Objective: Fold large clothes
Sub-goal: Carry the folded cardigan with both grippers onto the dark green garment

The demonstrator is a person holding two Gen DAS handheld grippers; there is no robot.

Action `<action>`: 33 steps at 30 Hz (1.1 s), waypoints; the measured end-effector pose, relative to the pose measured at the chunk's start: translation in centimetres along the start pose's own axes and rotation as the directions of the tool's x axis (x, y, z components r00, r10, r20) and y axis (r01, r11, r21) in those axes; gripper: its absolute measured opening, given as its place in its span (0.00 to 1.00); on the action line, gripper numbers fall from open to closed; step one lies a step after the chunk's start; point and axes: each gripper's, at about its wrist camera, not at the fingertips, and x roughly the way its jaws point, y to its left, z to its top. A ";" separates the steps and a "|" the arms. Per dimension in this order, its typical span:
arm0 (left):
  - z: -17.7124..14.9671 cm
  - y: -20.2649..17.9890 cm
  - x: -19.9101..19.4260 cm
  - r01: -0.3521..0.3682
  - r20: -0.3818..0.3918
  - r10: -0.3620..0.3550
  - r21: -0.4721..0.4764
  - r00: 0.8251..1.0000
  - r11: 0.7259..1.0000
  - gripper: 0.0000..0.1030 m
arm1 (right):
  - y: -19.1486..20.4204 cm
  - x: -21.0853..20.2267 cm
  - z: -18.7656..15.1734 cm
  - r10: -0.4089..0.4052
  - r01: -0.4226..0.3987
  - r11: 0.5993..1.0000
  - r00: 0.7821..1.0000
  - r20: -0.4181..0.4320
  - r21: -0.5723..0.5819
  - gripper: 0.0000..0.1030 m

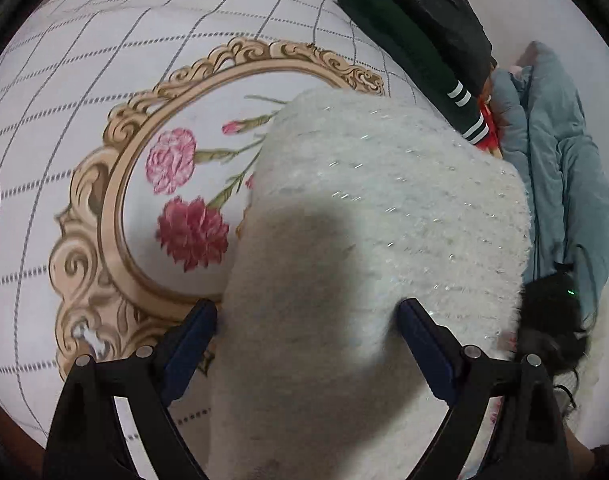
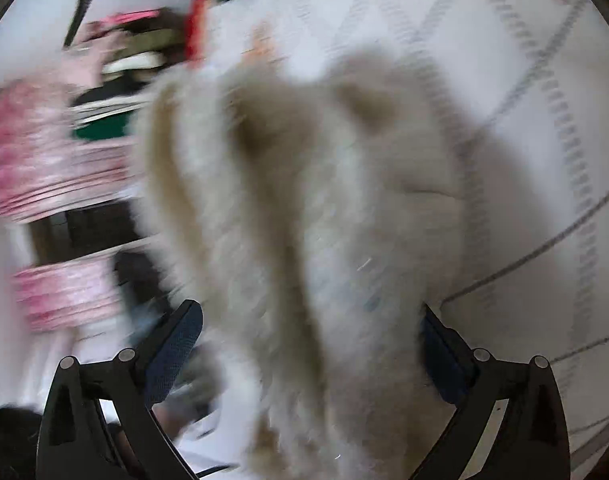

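- Spread under everything is a white bedsheet with a thin grey grid, printed with an ornate gold frame around pink and red carnations.
- Fluffy white sweater, flecked with shiny threads, lies ahead of the left gripper and runs back between its fingers, covering the frame's near right part.
- Beyond the sweater, to the far right of that gripper, lie a blue-grey garment, a dark green garment with white-striped cuffs, and a black one.
- Left gripper's fingers stand wide, with sweater filling the gap; whether they press it cannot be told.
- Right gripper is likewise spread wide, the sweater bunched between its fingers; this view is badly blurred.
- Left of it, pink patterned fabric shows.
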 end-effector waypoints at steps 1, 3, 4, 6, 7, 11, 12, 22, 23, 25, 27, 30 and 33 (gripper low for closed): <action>0.3 0.0 0.1 0.004 -0.006 -0.003 0.008 1.000 1.000 0.92 | 0.6 -0.2 -0.3 -0.004 0.004 1.000 1.000 -0.005 -0.024 0.99; 0.7 0.1 0.7 0.031 -0.038 -0.030 0.018 0.999 0.999 0.92 | -0.2 -0.5 -0.3 -0.085 0.085 0.996 0.996 0.013 -0.002 0.99; 0.8 0.2 1.0 0.041 -0.053 -0.040 0.020 0.998 0.999 0.94 | -1.2 -0.6 -0.3 -0.132 0.132 0.991 0.991 0.023 0.024 0.99; 1.1 0.2 1.6 0.059 -0.066 -0.058 0.019 0.996 0.998 0.94 | -3.3 -0.1 -0.1 -0.161 0.160 0.984 0.987 0.009 0.083 0.99; 1.1 0.2 1.7 0.072 -0.069 -0.070 0.016 0.995 0.997 0.94 | -3.9 0.3 0.0 -0.131 0.129 0.986 0.991 0.010 0.108 0.99; 1.5 -0.1 1.3 0.115 -0.063 -0.112 0.041 0.992 0.993 0.93 | -2.5 2.4 0.4 -0.126 0.124 0.990 0.992 0.013 0.066 0.93; 1.4 -0.4 1.0 0.114 -0.053 -0.111 0.061 0.992 0.992 0.92 | -2.2 2.6 0.2 -0.115 0.113 0.991 0.993 0.012 0.070 0.87; 4.0 -4.1 -1.9 0.064 -0.016 -0.062 0.287 0.998 0.956 0.89 | 0.6 3.3 -2.1 -0.012 -0.009 0.986 0.992 0.127 0.167 0.62; 4.5 -4.4 -2.2 0.071 -0.023 -0.067 0.307 0.998 0.949 0.89 | 1.0 3.1 -2.3 -0.013 -0.011 0.986 0.990 0.139 0.168 0.62; 5.6 -4.9 -2.8 0.084 -0.027 -0.079 0.335 0.996 0.938 0.89 | 2.4 3.4 -2.0 -0.013 -0.019 0.985 0.984 0.178 0.172 0.61; 7.2 -5.6 -3.6 0.099 -0.033 -0.094 0.369 0.995 0.924 0.89 | 3.8 3.7 -1.7 -0.013 -0.024 0.985 0.977 0.213 0.169 0.61; 9.7 -6.6 -5.0 0.118 -0.032 -0.115 0.408 0.993 0.905 0.89 | 6.4 3.9 -0.3 -0.012 -0.035 0.985 0.963 0.269 0.171 0.61; 13.1 -8.4 -6.3 0.132 -0.030 -0.133 0.434 0.991 0.891 0.89 | 9.9 2.8 0.9 -0.011 -0.045 0.986 0.945 0.327 0.162 0.61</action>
